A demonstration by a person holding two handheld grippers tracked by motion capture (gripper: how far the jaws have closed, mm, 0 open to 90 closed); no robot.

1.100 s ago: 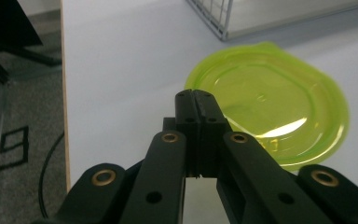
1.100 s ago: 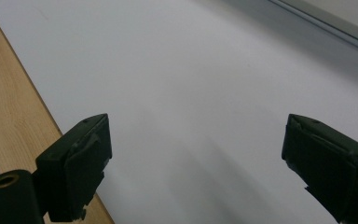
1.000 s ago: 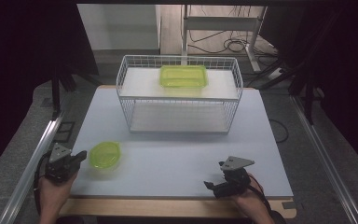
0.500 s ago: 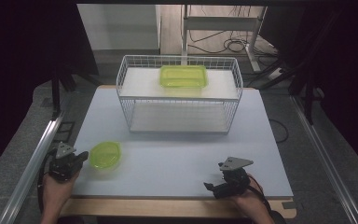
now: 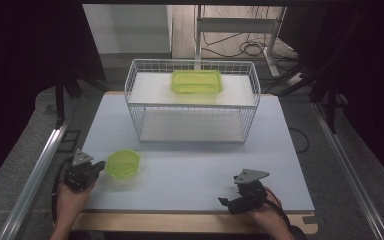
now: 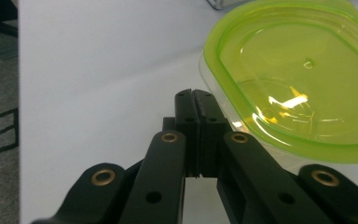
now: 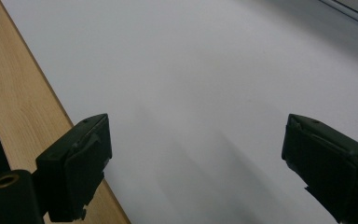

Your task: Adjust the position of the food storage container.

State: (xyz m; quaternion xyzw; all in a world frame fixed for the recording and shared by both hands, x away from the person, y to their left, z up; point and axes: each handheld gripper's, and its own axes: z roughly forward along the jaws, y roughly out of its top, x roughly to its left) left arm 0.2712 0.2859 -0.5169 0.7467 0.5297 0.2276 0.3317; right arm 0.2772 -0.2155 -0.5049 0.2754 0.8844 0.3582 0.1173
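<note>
here, left gripper (image 6: 193, 100) fingers pressed together, empty — beside a glossy, rounded green container (image 6: 298, 79); right gripper (image 7: 196, 154) fingers wide, empty.

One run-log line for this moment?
left gripper: shut, empty, beside small green container | right gripper: open, empty | wire basket: holds large green container

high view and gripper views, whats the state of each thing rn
left gripper: shut, empty, beside the small green container
right gripper: open, empty, over bare table
small green container: lid on, flat on the table
large green container: lid on, atop the wire basket
wire basket: upright
</note>
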